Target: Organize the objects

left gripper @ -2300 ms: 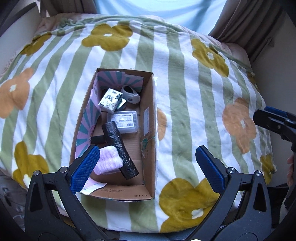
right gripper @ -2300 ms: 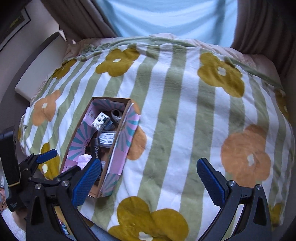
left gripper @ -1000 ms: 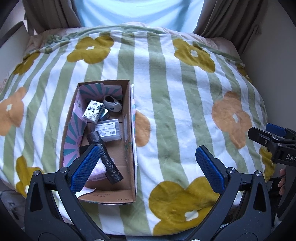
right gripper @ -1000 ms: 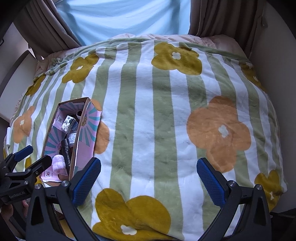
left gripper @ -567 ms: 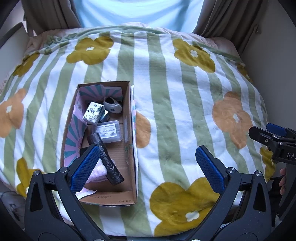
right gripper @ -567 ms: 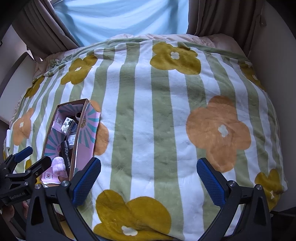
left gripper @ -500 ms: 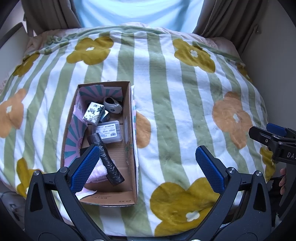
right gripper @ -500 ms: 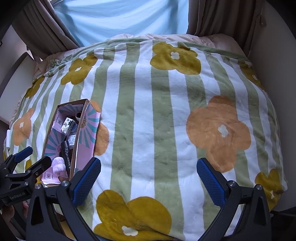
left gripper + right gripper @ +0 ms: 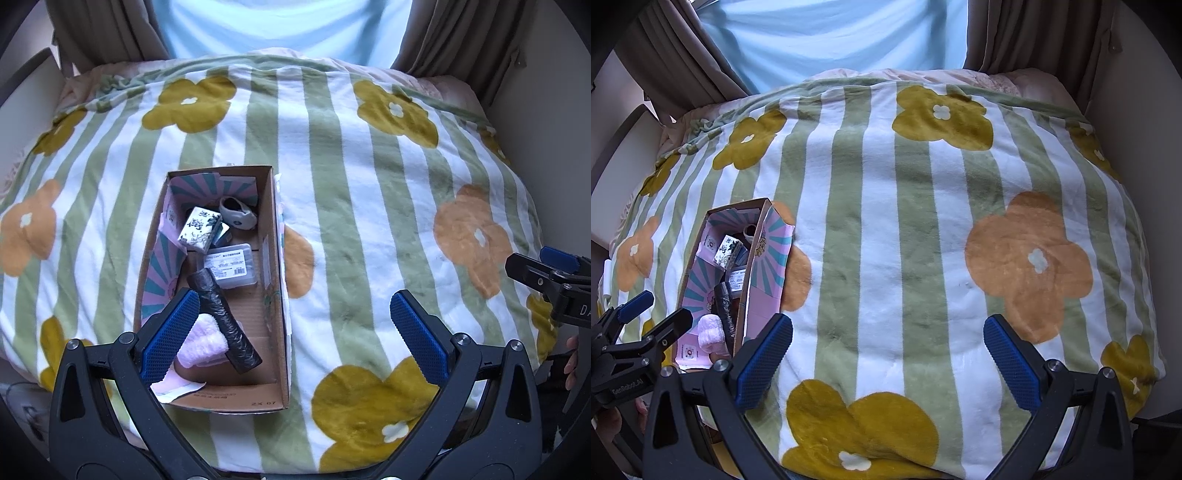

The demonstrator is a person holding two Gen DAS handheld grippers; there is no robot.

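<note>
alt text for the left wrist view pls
An open brown cardboard box on a green-and-white striped flowered blanket holds a black wrapped roll, a pink fluffy cloth, a clear plastic case and a floral printed packet. The open left gripper hovers in the foreground.

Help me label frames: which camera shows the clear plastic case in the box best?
The left wrist view: the clear plastic case lies in plain sight in the cardboard box, label readable as a patch. The right wrist view shows only a sliver behind the box wall.
</note>
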